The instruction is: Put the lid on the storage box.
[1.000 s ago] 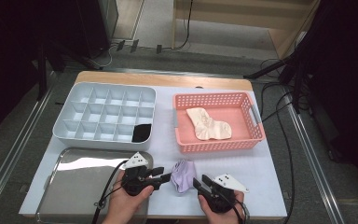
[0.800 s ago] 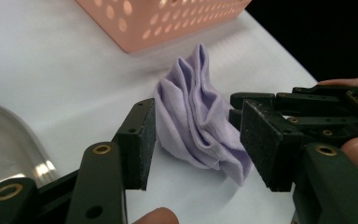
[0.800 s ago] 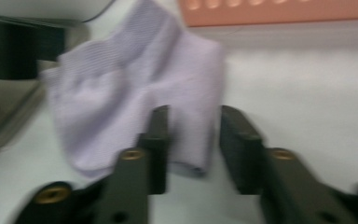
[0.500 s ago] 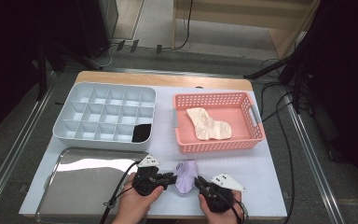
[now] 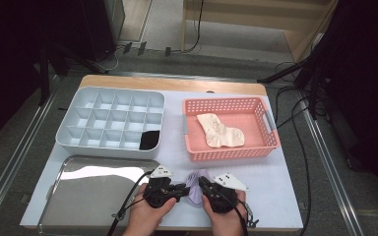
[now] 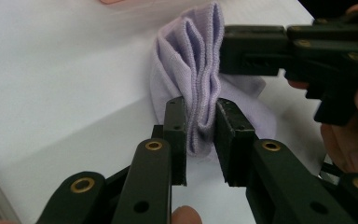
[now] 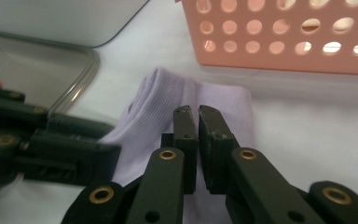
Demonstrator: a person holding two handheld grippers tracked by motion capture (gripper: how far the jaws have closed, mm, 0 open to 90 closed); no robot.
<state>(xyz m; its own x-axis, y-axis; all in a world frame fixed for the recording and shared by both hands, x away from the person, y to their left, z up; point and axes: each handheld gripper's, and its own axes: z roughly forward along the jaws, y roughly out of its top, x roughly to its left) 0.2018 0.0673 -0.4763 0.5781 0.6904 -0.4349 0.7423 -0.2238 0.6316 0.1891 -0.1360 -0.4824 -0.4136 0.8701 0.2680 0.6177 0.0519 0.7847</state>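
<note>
A lilac sock (image 5: 195, 184) lies bunched near the table's front edge, between my two grippers. My left gripper (image 5: 183, 188) reaches it from the left. In the left gripper view, the left gripper (image 6: 200, 112) has its jaws pressed on a gathered fold of the sock (image 6: 191, 84); they have just been closing. My right gripper (image 5: 203, 187) comes in from the right. In the right gripper view, the right gripper (image 7: 198, 112) has its jaws almost touching, pinching thin sock fabric (image 7: 158, 116) after just closing. Both grippers are hand-held.
A pink perforated basket (image 5: 231, 153) at the right holds a cream sock (image 5: 220, 131). A grey compartment tray (image 5: 108, 150) stands at the back left with a black item (image 5: 150, 139) in its front right cell. A shiny metal tray (image 5: 78, 196) lies at the front left.
Both grippers have drawn in toward the lilac sock and their jaws have closed on it. The sock is now more bunched between them.
</note>
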